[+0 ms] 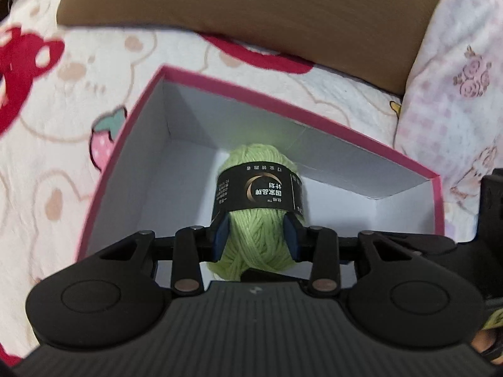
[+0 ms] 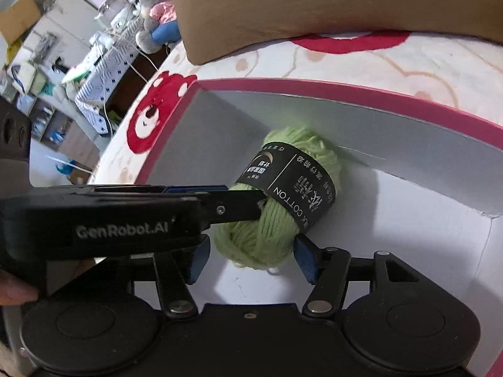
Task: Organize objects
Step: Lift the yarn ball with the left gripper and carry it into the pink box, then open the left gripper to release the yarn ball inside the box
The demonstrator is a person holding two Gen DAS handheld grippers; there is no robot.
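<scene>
A light green yarn ball (image 1: pixel 251 160) with a black paper band sits between the blue pads of my left gripper (image 1: pixel 257 229), which is shut on it. It hangs inside a white box with a pink rim (image 1: pixel 283 103), near the far wall; whether it touches the floor I cannot tell. In the right wrist view the same yarn ball (image 2: pixel 257 235) is pinched by the left gripper (image 2: pixel 251 201) reaching in from the left. My right gripper (image 2: pixel 251 259) stands open around the ball's near end, its left pad clear of the yarn.
The pink-rimmed box (image 2: pixel 345 94) lies on a bear-and-strawberry blanket (image 1: pixel 47 125). A brown cardboard box (image 1: pixel 251 9) stands just behind it. A pink floral quilt (image 1: pixel 456 94) bulges at the right. A grey plush toy (image 2: pixel 154 15) and cluttered shelves lie beyond the bed's left edge.
</scene>
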